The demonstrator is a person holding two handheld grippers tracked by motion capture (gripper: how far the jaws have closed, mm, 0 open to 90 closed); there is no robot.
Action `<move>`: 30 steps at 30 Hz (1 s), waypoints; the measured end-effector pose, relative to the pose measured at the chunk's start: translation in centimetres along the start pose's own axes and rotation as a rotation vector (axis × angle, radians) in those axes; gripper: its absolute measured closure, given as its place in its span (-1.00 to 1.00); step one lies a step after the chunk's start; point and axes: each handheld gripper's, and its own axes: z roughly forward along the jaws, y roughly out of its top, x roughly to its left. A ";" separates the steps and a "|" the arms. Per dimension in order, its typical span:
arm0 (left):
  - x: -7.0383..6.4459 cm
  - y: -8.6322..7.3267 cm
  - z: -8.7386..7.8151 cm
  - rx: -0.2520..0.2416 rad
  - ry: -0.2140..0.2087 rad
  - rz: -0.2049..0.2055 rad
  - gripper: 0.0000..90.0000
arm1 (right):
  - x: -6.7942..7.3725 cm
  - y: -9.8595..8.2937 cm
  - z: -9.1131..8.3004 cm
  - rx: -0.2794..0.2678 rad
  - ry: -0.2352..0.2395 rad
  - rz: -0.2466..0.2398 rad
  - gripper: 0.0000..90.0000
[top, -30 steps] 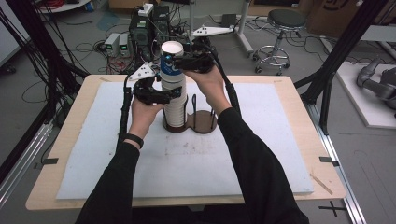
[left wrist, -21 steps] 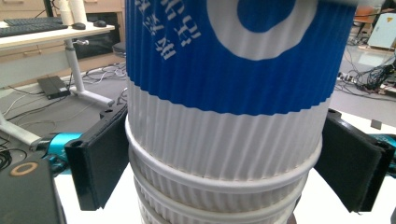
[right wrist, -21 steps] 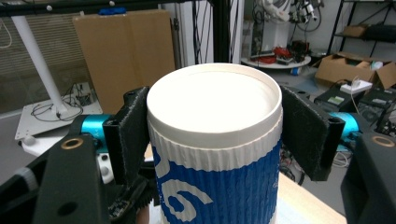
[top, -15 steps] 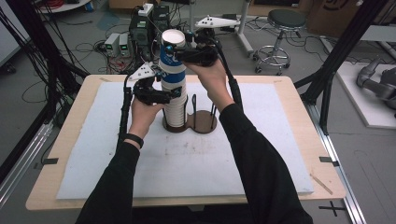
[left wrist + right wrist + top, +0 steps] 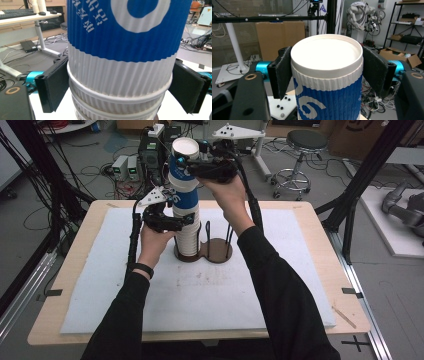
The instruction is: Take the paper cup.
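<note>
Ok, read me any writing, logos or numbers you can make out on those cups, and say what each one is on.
Top cup: white curved logo mark on its blue band, not a readable word.
Cup stack: white characters on the blue band, cut off and tilted, too unclear to read; beside them a white ring-shaped logo.
No numbers can be read.

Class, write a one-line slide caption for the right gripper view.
Right gripper clamps the top blue-and-white paper cup just below its rim.
</note>
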 end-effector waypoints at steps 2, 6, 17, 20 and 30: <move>0.0 0.0 0.0 0.002 0.001 0.000 -0.74 | 0.1 0.3 -0.3 -0.008 0.002 -0.002 -0.34; 0.0 0.0 0.0 0.002 0.002 -0.002 -0.74 | 0.2 0.8 -1.0 -0.013 0.004 -0.011 -0.34; 0.0 0.1 0.0 0.007 0.006 -0.003 -0.74 | 0.0 1.3 -3.9 0.005 0.033 -0.033 -0.34; 0.0 0.1 0.0 0.009 0.006 -0.002 -0.74 | -0.1 1.1 -4.8 0.017 0.046 -0.028 -0.34; -0.1 0.1 0.0 0.011 0.011 -0.004 -0.74 | 0.2 -0.3 -7.9 0.040 0.068 -0.037 -0.34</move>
